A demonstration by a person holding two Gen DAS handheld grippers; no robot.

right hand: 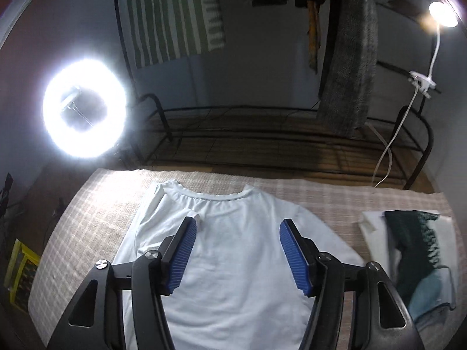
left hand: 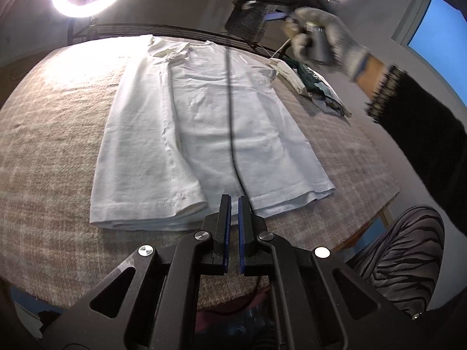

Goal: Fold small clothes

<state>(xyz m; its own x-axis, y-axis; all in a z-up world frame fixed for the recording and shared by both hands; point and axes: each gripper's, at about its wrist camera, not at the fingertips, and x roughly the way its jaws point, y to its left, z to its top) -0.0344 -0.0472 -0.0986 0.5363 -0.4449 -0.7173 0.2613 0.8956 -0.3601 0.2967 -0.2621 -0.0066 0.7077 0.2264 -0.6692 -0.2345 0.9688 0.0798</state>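
A white T-shirt [left hand: 204, 134] lies flat on the beige checked table cover [left hand: 43, 160], its left side folded inward over the body. My left gripper [left hand: 234, 201] hovers at the shirt's near hem, jaws nearly together with nothing between them. A thin black cable [left hand: 230, 102] runs across the shirt. In the right wrist view the same shirt [right hand: 233, 248] lies below my right gripper [right hand: 238, 227], which is wide open and empty above the chest area, collar [right hand: 216, 197] farther off. The gloved right hand [left hand: 329, 40] shows raised in the left wrist view.
A stack of folded clothes [right hand: 414, 250], white and dark green, lies at the table's right; it also shows in the left wrist view [left hand: 309, 84]. A ring light [right hand: 84, 110], a black metal rack [right hand: 262, 134] and a clip lamp [right hand: 443, 14] stand behind the table. The person's knee [left hand: 402, 256] is at the near right.
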